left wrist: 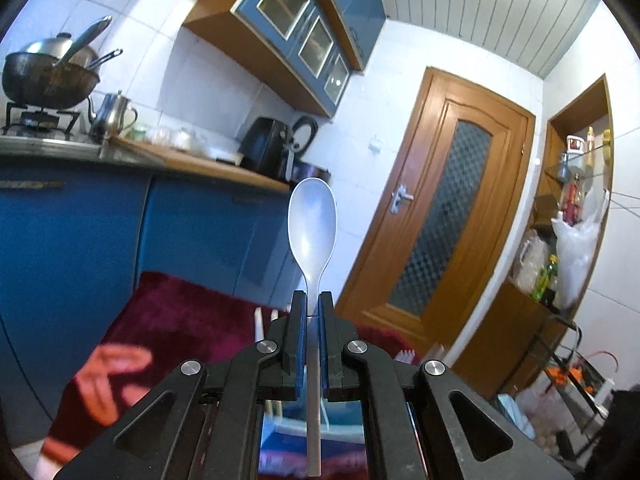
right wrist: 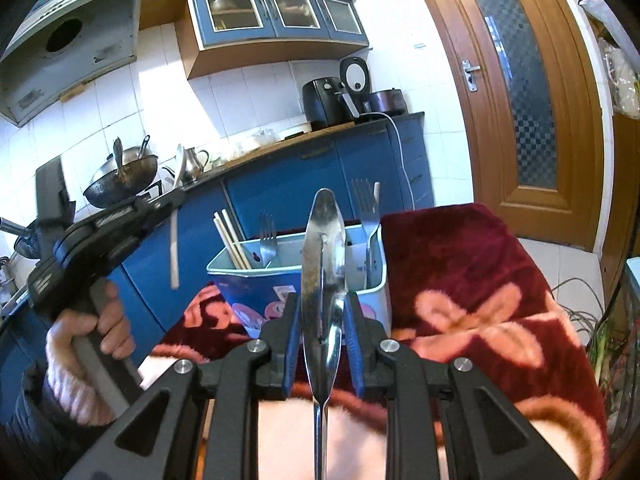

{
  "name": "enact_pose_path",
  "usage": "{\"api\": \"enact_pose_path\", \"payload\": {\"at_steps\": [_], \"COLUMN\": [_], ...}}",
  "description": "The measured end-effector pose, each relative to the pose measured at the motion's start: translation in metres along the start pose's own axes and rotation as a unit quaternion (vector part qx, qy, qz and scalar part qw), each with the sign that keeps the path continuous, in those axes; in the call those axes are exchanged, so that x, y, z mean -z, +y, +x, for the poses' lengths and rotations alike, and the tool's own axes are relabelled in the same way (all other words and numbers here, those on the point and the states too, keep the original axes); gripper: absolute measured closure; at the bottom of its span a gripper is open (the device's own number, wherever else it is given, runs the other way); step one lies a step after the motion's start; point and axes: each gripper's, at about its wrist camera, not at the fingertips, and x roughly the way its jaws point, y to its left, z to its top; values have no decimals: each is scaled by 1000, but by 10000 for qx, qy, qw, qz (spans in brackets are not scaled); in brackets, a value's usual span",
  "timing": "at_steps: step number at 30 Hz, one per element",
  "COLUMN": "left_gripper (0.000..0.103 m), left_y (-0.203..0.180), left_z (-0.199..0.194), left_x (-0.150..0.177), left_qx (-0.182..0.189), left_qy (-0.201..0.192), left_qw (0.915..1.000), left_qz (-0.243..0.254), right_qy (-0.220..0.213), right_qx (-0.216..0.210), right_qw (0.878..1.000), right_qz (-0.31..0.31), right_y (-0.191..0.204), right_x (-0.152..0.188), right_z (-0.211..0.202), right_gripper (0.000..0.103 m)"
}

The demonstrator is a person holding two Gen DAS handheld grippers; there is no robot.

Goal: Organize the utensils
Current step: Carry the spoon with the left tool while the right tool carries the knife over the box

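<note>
My left gripper [left wrist: 313,300] is shut on the neck of a white plastic spoon [left wrist: 312,224], bowl pointing up and away. It also shows in the right wrist view [right wrist: 160,204], held high at the left with the white handle [right wrist: 173,252] hanging down. My right gripper [right wrist: 322,304] is shut on a metal spoon [right wrist: 324,256], bowl up, just in front of a light blue utensil holder [right wrist: 240,284]. The holder contains chopsticks [right wrist: 232,240], a fork [right wrist: 267,240] and another fork [right wrist: 366,204].
A dark red floral blanket [right wrist: 480,300] covers the surface under the holder. Blue cabinets [left wrist: 80,240] and a counter with a wok [left wrist: 44,76], kettle and air fryer stand behind. A wooden door [left wrist: 444,216] is at the right.
</note>
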Motion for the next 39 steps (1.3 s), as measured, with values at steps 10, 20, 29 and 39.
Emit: {"api": "enact_pose_path", "payload": {"at_steps": [10, 20, 29, 39], "left_gripper": [98, 98, 98, 97], "left_y": [-2, 0, 4, 5], "left_z": [34, 36, 38, 37], "left_x": [21, 39, 47, 49], "left_qx": [-598, -808, -846, -864], "left_qy": [-543, -650, -581, -407], "left_qw": [9964, 9933, 9936, 9939], "left_qz": [240, 512, 463, 558], "right_qy": [-226, -1027, -1547, -1225], "right_qx": [91, 396, 556, 594], "right_qw": [9997, 9934, 9840, 9856], "right_qz": [3, -330, -693, -999], "right_y": [-13, -4, 10, 10], "right_x": [-17, -61, -77, -53], "right_z": [6, 27, 71, 97], "right_gripper": [80, 80, 80, 79]}}
